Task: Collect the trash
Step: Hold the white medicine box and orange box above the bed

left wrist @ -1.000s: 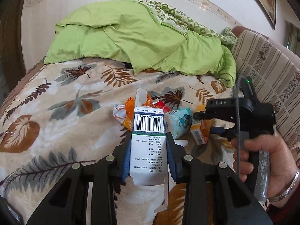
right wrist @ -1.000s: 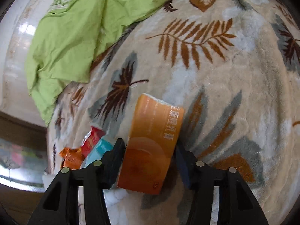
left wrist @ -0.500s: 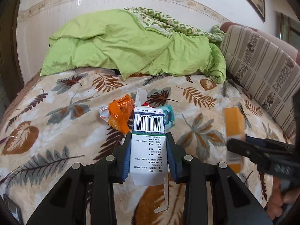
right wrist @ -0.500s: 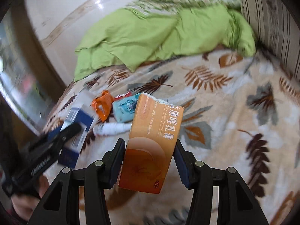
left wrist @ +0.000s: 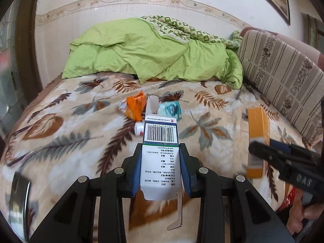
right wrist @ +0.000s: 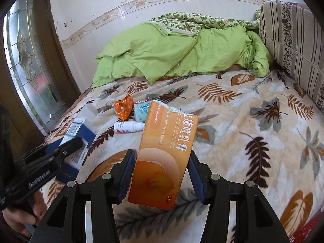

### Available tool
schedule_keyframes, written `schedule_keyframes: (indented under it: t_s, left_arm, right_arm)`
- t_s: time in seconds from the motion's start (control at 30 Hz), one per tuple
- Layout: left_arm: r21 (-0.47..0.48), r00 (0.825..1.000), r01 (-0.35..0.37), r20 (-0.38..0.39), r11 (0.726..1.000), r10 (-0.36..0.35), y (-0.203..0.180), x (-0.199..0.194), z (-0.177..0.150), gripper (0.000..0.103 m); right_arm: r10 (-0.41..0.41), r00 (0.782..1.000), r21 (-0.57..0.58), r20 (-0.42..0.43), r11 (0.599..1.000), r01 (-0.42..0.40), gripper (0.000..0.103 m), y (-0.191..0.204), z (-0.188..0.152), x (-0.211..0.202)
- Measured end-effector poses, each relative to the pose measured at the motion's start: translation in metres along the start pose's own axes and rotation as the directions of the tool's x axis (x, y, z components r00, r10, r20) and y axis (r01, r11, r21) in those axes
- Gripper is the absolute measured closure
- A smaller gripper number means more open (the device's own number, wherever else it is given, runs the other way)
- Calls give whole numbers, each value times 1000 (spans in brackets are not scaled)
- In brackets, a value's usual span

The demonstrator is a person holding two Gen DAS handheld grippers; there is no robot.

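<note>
Surface: a bed covered by a cream fleece blanket (right wrist: 232, 121) printed with brown and grey leaves. A crumpled lime-green duvet (right wrist: 172, 54) lies along the far edge at 12 o'clock against a white tiled wall with a patterned border strip. A striped beige cushion (right wrist: 293, 40) stands at 2 o'clock; a leaded glass door panel (right wrist: 26, 60) stands at 9 o'clock.

Held items, two:
- The left gripper (left wrist: 161, 172) has its jaws clamped narrow on one white-and-blue cardboard box with a barcode (left wrist: 160, 147), top flap open.
- The right gripper (right wrist: 162, 174) has its jaws clamped wider on one orange cardboard ointment box (right wrist: 164, 154), torn at the top.

Loose items on the blanket, in one cluster at 11 o'clock of the orange box in the right wrist view:
- one crumpled orange foil wrapper (right wrist: 123, 107)
- one teal plastic packet (right wrist: 141, 111)
- one small white spray bottle (right wrist: 127, 126), lying on its side
</note>
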State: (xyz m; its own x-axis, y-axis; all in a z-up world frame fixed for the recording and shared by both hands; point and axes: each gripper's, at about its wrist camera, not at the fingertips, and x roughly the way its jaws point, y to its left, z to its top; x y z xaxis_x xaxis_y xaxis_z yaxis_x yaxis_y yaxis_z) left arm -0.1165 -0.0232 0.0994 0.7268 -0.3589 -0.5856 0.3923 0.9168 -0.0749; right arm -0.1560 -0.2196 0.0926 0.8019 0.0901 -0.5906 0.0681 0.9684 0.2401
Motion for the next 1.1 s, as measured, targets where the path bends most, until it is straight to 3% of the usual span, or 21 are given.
schedule_keyframes:
  t_s: [0.17,0.4,0.67,1.1]
  left_arm:
    - [-16,996,-85,-2,996,85,-7,-20,-26,70]
    - [-4,981,-193,7,981,194,-3,-19,-37,70]
    - [-3,972,-233,14,972,233,1,-18,-37,70]
    - [23,973,-232,17,972,232,-6,-13,-36,70]
  right_arm:
    - [35,999,37,6,999,-35,48,-3,-7,-7]
    - [44,999,29,9,999,-44,48,4,-10,-2]
    - [38,999,40,12,998,-38,48,2,-10,-1]
    - [35,999,58,19,998,-36,48,-6,-10,-3]
